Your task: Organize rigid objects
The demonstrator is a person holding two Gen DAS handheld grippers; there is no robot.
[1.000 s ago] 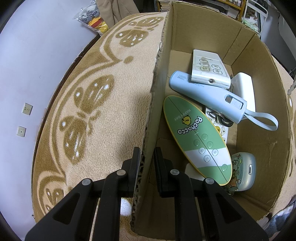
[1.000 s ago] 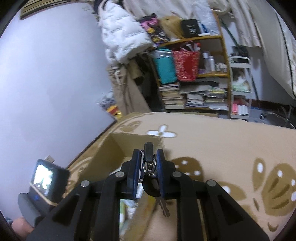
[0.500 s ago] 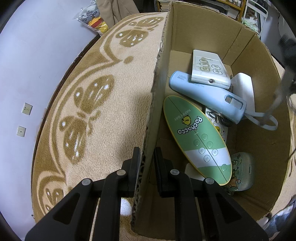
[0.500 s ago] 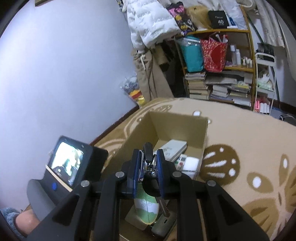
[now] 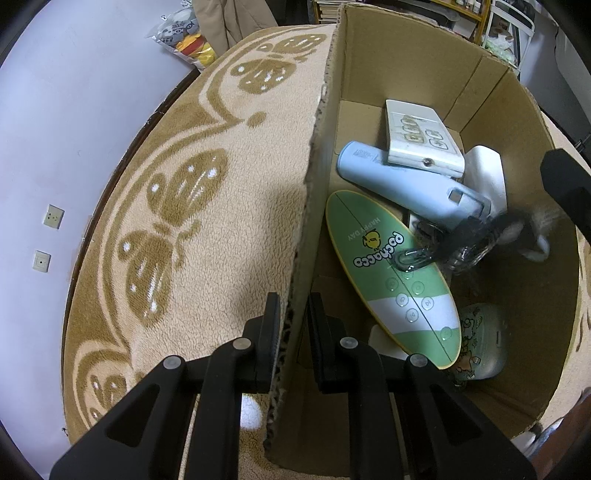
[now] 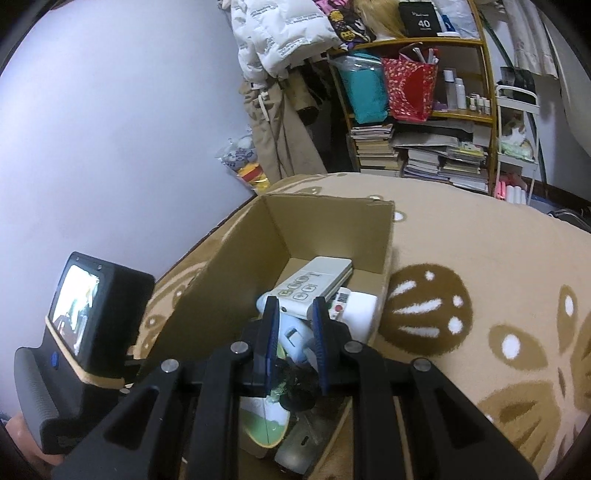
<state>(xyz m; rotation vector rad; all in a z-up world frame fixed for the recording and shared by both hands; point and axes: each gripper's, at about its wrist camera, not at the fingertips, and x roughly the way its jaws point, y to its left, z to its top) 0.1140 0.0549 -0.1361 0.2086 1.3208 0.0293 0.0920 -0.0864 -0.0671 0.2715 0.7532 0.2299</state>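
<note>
My left gripper (image 5: 291,317) is shut on the left wall of an open cardboard box (image 5: 314,155). Inside lie a green oval board (image 5: 391,273), a light blue case (image 5: 399,184), a white remote (image 5: 421,136) and a small round pouch (image 5: 480,339). A key bunch (image 5: 461,247), blurred, is dropping onto the green board. My right gripper (image 6: 293,325) is open above the box (image 6: 240,258), with the keys (image 6: 295,387) just below its fingers. The right gripper's tip (image 5: 565,184) shows at the right edge of the left wrist view.
The box stands on a beige rug with brown butterflies (image 5: 184,206). A wall (image 5: 74,92) runs along the left. A bookshelf (image 6: 424,129) and hanging coats (image 6: 280,74) stand behind. A bag of toys (image 5: 184,29) lies by the wall.
My right gripper has come down over the box and opened, letting the key bunch go; the keys now fall into the box. My left gripper has kept its hold.
</note>
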